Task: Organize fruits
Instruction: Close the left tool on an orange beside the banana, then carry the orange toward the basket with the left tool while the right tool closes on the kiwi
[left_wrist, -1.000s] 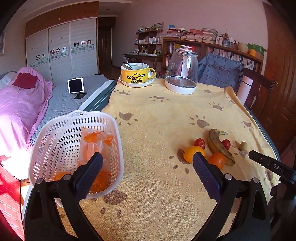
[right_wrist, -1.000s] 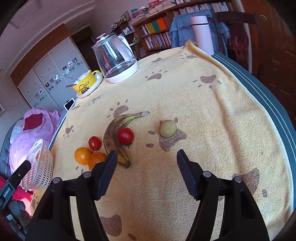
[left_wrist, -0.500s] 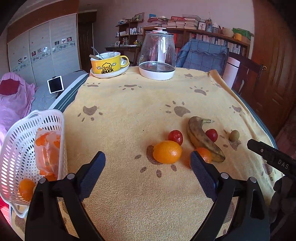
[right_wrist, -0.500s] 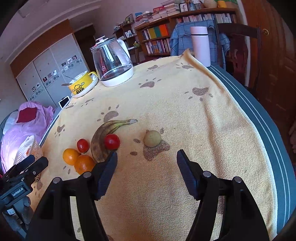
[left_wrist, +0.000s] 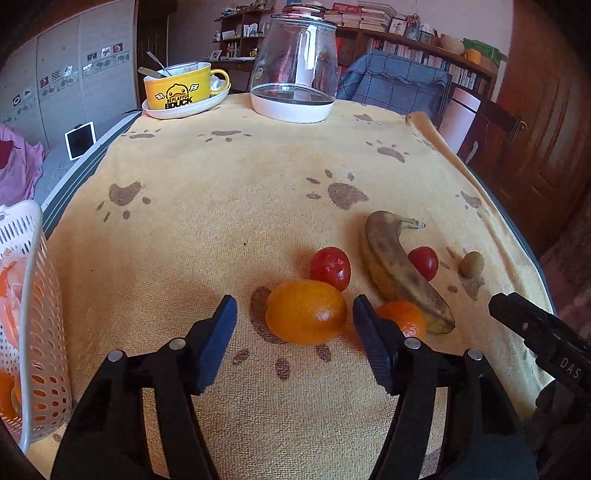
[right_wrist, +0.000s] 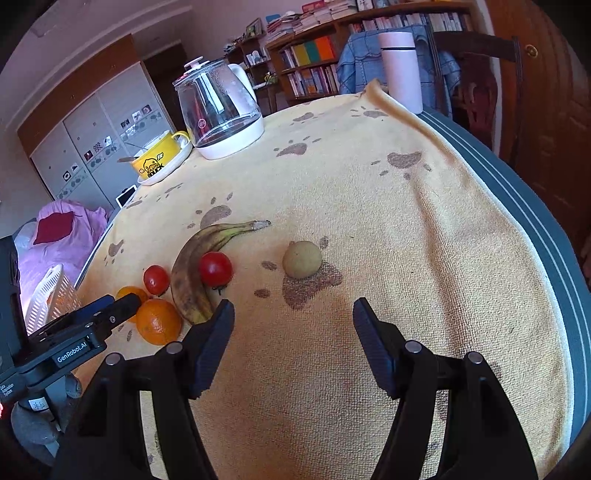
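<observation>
The left gripper (left_wrist: 291, 314) is spread wide, its fingers either side of an orange (left_wrist: 306, 312) on the yellow cloth (left_wrist: 221, 206), not touching it. Just beside lie a second orange (left_wrist: 404, 321), two tomatoes (left_wrist: 330, 267), a banana (left_wrist: 399, 269) and a small greenish fruit (right_wrist: 302, 259) (kind unclear). The basket (left_wrist: 35, 295) sits at the table's left edge. The right gripper (right_wrist: 291, 321) hangs open, empty, short of the greenish fruit.

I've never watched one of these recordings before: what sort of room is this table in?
Most likely a lived-in home room, part study, part bedroom: packed bookshelves behind the table, a bed with pink bedding beside it, and a glass kettle and duck mug on the pawprint cloth.
</observation>
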